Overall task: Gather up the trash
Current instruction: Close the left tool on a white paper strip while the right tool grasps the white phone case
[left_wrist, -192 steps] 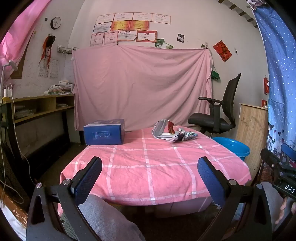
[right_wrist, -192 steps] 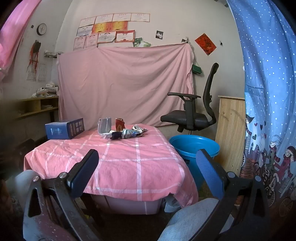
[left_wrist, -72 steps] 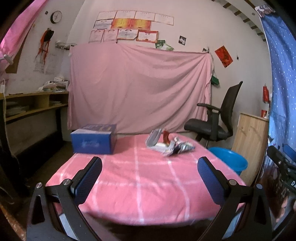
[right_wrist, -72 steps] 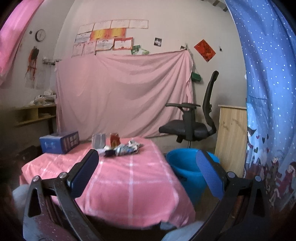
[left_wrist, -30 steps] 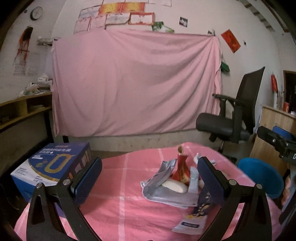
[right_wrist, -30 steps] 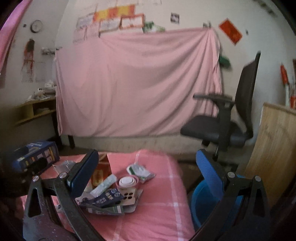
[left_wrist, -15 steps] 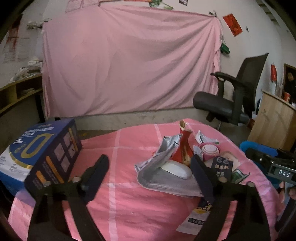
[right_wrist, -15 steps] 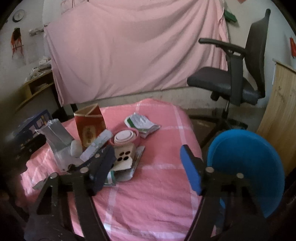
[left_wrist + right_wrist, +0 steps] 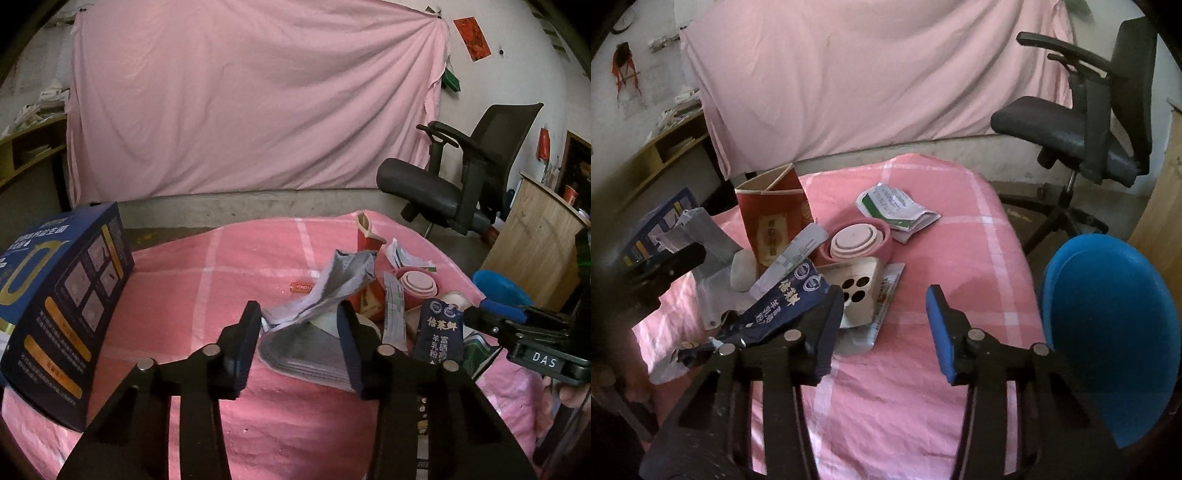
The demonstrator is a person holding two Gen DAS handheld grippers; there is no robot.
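Blue box (image 9: 62, 291) left of trash pile (image 9: 812, 258); office chair (image 9: 1082, 122) behind.

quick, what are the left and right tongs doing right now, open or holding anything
Left tongs: open around the grey foil bag, not gripping yet.
Right tongs: open, holding nothing.

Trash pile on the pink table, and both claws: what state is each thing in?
Left claw: open, straddling the grey bag.
Right claw: open, empty.
Grey bag: crumpled, lying flat.
Red carton: upright, top open.
Dark blue pouch: torn, lying down.
Blue bucket: open, beside the table.
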